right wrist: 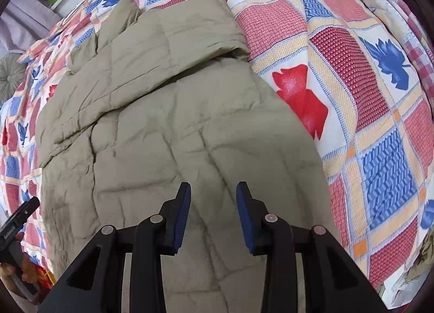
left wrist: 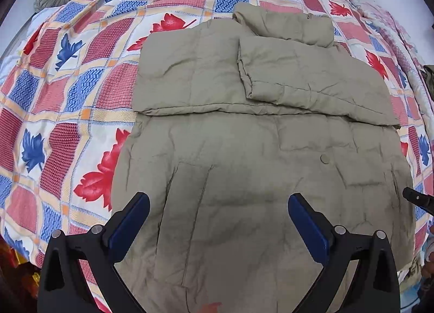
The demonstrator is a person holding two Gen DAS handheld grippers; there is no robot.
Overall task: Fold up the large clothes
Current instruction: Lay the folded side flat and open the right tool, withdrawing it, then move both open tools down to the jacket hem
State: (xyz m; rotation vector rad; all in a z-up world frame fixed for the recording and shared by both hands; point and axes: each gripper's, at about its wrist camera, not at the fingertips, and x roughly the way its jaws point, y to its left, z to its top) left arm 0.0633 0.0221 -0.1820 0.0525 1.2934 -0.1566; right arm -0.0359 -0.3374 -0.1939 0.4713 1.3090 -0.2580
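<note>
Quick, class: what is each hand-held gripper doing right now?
Left hand-held gripper: open, empty, above the jacket.
Right hand-held gripper: open, empty.

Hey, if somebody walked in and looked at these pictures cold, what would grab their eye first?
First, the big khaki padded jacket spread flat in the middle, its sleeves folded across the upper body. Next, the loud bedspread beneath it, checked in red and blue with bold leaf prints. Then the two open tools hovering over the jacket's near end: the left tool spread wide, the right tool narrower, neither gripping fabric.
</note>
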